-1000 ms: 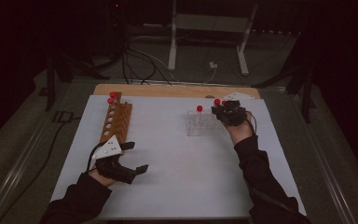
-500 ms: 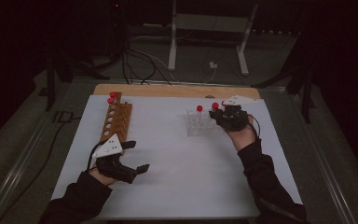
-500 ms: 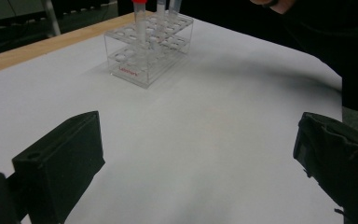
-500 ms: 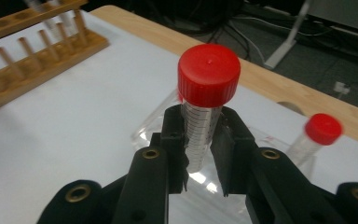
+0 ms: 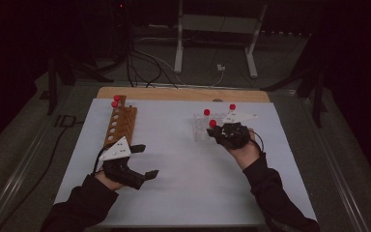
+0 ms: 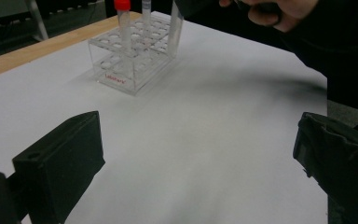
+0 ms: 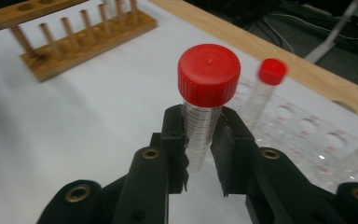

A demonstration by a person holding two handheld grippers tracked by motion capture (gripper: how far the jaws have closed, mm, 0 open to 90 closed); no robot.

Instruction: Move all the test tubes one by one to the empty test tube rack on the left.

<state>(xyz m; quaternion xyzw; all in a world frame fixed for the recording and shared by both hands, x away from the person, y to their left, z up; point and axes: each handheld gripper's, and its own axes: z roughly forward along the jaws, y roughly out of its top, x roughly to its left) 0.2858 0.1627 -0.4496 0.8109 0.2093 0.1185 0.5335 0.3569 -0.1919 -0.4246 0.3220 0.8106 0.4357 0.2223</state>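
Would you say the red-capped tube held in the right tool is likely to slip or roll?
The red-capped tube looks smooth, clear and rigid, so it might slide between the pads of the right tool. Being round, it would probably roll if laid on the white table. It looks empty, so likely light.

White table cover (image 5: pixel 183 188), floor cables (image 5: pixel 140 67), metal stand (image 5: pixel 212 43)

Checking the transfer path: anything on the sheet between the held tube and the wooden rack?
Nothing visible. The right gripper is shut on the red-capped tube; bare white sheet lies between it and the wooden rack. The left gripper sits nearer the person, jaws open.
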